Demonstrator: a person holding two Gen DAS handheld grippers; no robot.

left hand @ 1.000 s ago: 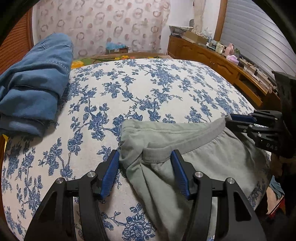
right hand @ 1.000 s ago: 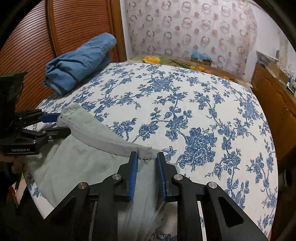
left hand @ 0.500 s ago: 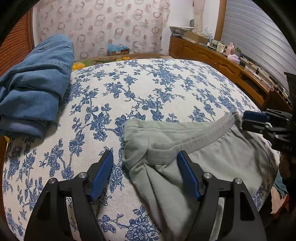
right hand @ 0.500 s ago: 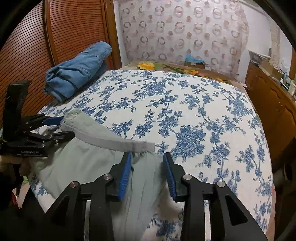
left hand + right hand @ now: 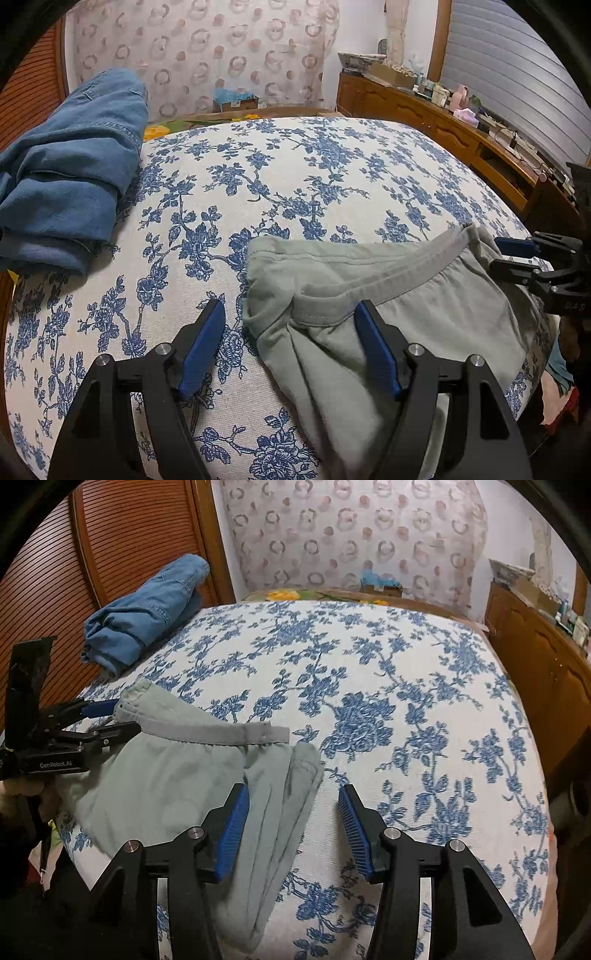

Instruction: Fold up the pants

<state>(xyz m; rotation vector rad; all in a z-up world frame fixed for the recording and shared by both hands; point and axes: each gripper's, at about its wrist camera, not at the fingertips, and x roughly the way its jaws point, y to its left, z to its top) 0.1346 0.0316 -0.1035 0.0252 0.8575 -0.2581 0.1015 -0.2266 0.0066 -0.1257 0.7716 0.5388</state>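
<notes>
Lying on the floral bedspread (image 5: 369, 664) near its front edge, the grey-green pants (image 5: 424, 295) show their waistband. Both grippers have just been opening — left gripper (image 5: 290, 345) and right gripper (image 5: 293, 830) stand apart over the waistband ends, pads off the cloth.

Pale grey-green pants (image 5: 436, 317) lie crumpled at the near edge of a bed (image 5: 332, 177) covered in blue floral fabric, grey waistband facing its middle, legs hanging over that edge.
</notes>
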